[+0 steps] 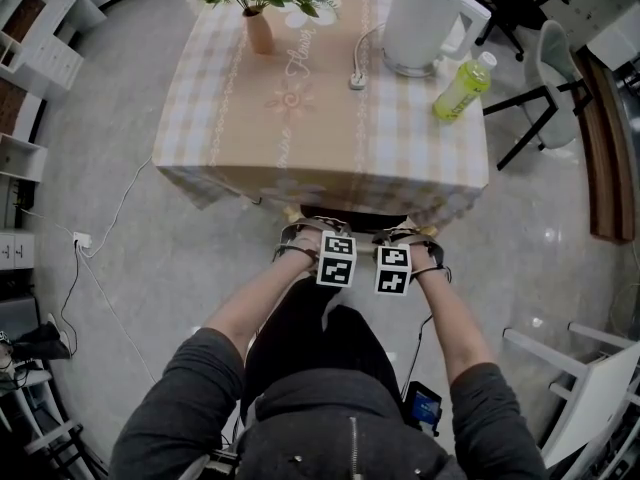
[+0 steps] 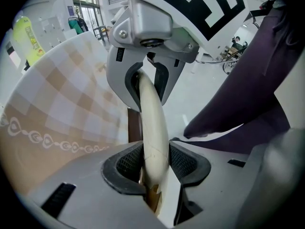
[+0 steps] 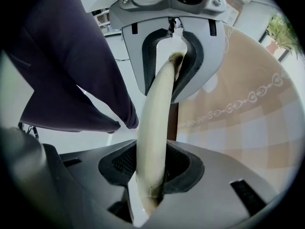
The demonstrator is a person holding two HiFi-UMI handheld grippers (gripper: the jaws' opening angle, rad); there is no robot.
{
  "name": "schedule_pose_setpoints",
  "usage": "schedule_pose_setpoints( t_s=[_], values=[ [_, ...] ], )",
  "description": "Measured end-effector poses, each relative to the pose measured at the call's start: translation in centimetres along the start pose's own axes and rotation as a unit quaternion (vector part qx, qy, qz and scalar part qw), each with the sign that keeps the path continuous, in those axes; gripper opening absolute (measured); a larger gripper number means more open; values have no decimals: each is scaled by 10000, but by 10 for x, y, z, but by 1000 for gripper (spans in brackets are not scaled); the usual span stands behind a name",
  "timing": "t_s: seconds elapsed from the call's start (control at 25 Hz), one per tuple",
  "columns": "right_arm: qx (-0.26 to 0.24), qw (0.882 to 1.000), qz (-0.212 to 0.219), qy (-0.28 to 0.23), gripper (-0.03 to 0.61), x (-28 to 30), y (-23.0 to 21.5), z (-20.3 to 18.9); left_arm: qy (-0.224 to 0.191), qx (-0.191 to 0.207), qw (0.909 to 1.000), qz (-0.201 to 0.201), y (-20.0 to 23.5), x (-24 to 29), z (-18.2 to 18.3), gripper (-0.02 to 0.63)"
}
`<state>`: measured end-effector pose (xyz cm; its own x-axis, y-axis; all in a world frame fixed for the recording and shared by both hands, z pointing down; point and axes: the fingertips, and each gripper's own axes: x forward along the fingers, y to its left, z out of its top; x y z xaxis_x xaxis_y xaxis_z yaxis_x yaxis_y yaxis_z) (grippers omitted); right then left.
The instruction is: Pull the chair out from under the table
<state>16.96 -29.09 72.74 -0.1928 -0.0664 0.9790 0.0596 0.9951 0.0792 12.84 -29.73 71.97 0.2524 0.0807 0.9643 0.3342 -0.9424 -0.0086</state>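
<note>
Chair back beside tablecloth, script unreadable

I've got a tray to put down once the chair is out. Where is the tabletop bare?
The near half of the tablecloth is bare, from the vase and the plug forward to the front edge, widest at near left. The far right is crowded: kettle, green bottle, cord.

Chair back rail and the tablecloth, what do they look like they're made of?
Chair back rail: probably wood under smooth cream paint; a chipped spot near the pads shows brown beneath. Tablecloth: soft beige-and-white checked sheet with printed motifs, draping over the edge; fabric or vinyl, cannot tell.
</note>
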Motion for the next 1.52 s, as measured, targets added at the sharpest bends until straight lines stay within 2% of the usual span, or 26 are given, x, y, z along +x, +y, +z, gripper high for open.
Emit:
schedule_pose_setpoints(
  t_s=[1.52],
  values=[
    [-25, 10000, 59, 54, 133, -3, 99, 23, 152, -21, 9999, 67, -100, 5, 16, 158]
  ],
)
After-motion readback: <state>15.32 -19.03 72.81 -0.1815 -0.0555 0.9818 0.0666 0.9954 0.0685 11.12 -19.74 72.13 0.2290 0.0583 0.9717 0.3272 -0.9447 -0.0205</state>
